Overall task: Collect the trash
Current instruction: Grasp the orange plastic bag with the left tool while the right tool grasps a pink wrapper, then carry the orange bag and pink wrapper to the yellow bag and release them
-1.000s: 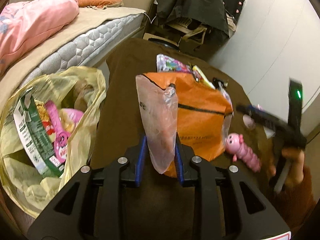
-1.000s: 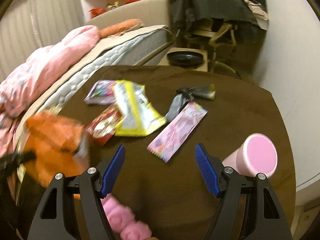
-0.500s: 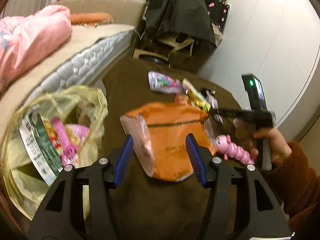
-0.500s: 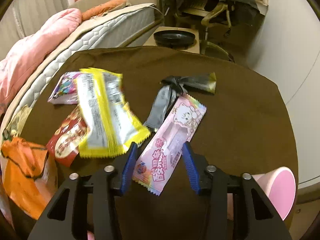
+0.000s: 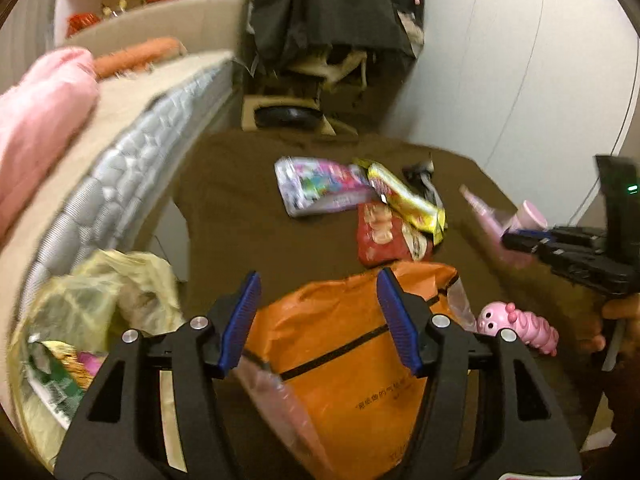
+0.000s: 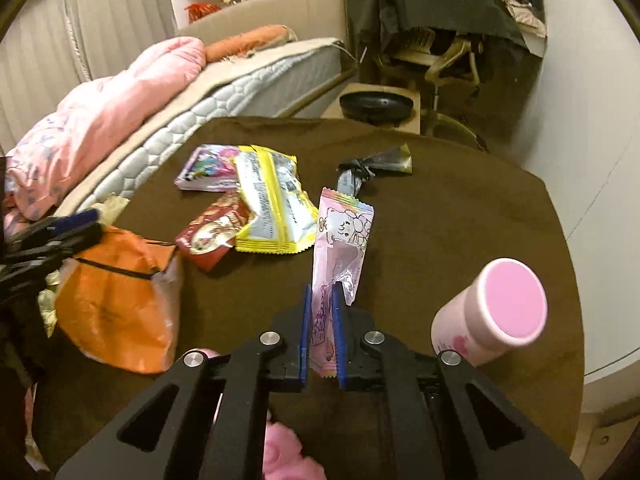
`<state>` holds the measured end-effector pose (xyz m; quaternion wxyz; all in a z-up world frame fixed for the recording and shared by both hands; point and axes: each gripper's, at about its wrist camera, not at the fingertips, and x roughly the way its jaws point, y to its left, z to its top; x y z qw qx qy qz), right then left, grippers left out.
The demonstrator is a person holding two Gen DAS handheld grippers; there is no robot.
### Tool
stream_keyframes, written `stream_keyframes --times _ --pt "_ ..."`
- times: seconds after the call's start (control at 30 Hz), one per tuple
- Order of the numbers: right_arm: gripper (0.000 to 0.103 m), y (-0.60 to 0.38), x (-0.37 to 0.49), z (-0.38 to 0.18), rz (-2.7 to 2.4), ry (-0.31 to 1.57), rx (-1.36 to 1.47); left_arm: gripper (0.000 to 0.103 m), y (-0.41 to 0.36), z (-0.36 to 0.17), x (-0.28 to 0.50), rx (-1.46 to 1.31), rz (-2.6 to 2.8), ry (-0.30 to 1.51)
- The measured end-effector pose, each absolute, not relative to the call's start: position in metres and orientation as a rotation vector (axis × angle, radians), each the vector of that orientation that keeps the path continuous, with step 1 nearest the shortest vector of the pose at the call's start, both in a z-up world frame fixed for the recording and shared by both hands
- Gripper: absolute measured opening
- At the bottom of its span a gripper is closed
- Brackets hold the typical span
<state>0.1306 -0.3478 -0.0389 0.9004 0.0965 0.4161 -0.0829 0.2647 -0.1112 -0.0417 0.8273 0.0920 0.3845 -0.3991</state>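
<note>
Pinching the lower end of a pink wrapper [image 6: 343, 240], the right gripper [image 6: 320, 328] has just closed its blue pads flat against it; the wrapper stands upright above the brown table [image 6: 460, 208]. At 3 o'clock from the grip a pink-lidded cup [image 6: 496, 308] lies tilted on the cloth. At 9 o'clock an orange bag [image 6: 116, 300] sits beside the left gripper [image 5: 318, 320], whose fingers stand apart over that bag, pressing on nothing, having just been opening. At 8 o'clock from this gripper an open yellowish trash bag [image 5: 92, 320] hangs off the table edge with wrappers inside. At 3 o'clock lies a pink caterpillar toy [image 5: 520, 326]. Farther off, toward 12 o'clock, lie a red packet [image 6: 212, 236], a yellow-edged wrapper [image 6: 272, 208], a purple packet [image 6: 204, 168] and a dark twisted wrapper [image 6: 376, 164].
</note>
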Motion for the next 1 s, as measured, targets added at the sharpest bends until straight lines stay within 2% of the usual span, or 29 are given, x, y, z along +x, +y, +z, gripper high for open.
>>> stream_keyframes --times 0.27,0.33,0.37,0.4,0.5,0.73,0.77,0.8,1.0 --pt "0.011 -0.353 0.123 -0.046 -0.142 0.889 0.185 0.057 -0.106 -0.046 0.215 0.279 -0.960 0.933" --pt "0.024 -0.351 0.124 -0.055 -0.143 0.918 0.152 0.057 -0.102 -0.041 0.201 0.297 -0.989 0.931" --pt "0.041 -0.350 0.123 -0.057 -0.143 0.920 0.141 0.057 -0.101 -0.038 0.196 0.304 -1.000 0.924" --pt "0.048 -0.350 0.121 -0.059 -0.136 0.913 0.139 0.058 -0.098 -0.033 0.190 0.310 -1.011 0.908" --pt "0.048 -0.353 0.120 -0.062 -0.144 0.910 0.142 0.062 -0.098 -0.023 0.188 0.312 -1.024 0.877" --pt "0.047 -0.370 0.142 -0.081 -0.157 0.955 0.204 0.062 -0.116 -0.037 0.203 0.358 -0.984 0.923" --pt "0.041 -0.370 0.144 -0.083 -0.162 0.958 0.196 0.062 -0.117 -0.040 0.203 0.366 -0.985 0.933" --pt "0.023 -0.368 0.145 -0.083 -0.158 0.953 0.175 0.062 -0.118 -0.043 0.202 0.377 -0.985 0.946" --pt "0.014 -0.355 0.135 -0.066 -0.140 0.918 0.127 0.061 -0.114 -0.058 0.198 0.391 -0.972 1.005"
